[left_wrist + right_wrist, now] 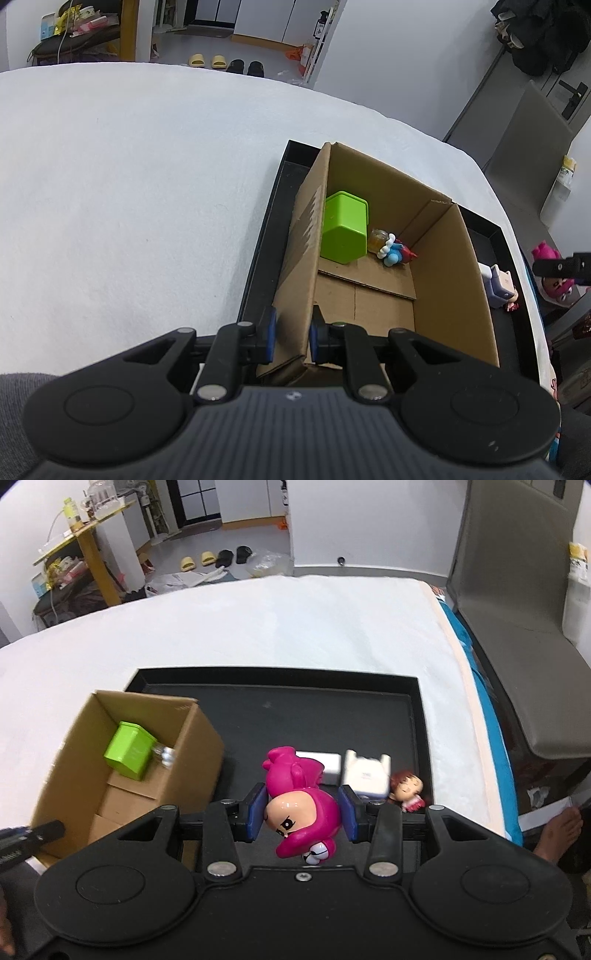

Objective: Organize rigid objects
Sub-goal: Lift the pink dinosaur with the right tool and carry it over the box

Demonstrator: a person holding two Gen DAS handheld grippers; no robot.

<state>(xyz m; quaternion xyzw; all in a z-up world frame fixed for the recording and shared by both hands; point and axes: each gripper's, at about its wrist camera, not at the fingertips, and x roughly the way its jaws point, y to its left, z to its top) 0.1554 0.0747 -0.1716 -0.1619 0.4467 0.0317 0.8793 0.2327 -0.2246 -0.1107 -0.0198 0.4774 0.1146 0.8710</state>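
White padded surface (295,627) across the middle of both views; room floor with slippers (195,561) along the top edge, grey chair (517,627) at upper right of the right wrist view.

Left wrist view, left to right: bare white cloth; black tray (258,258) at centre; cardboard box (450,280) standing in the tray, open at the top. Left gripper (291,338) at lower centre, pads closed onto the near left wall of the box, one pad outside and one inside, apparently steadying it. In the box, far corner: green tin (343,229) lying on its side, a small jar (377,240) touching it, a blue figurine (395,253) just beside the jar. Rest of the box floor bare.

Right wrist view, left to right: box at lower left; tray floor at centre; right gripper (303,812) at lower centre, clamped on the pink figurine (299,808), held head-down between the blue pads above the near part of the tray. Behind it on the tray: a white block (325,762), a white charger-like object (365,775), a small brown-haired doll (406,788) at the right.

Step in hand, judged: transfer of the pink figurine into the box. Next move: carry leftward over the box rim, lower into the bare near half, then part the pads. Three items left on the tray to follow.
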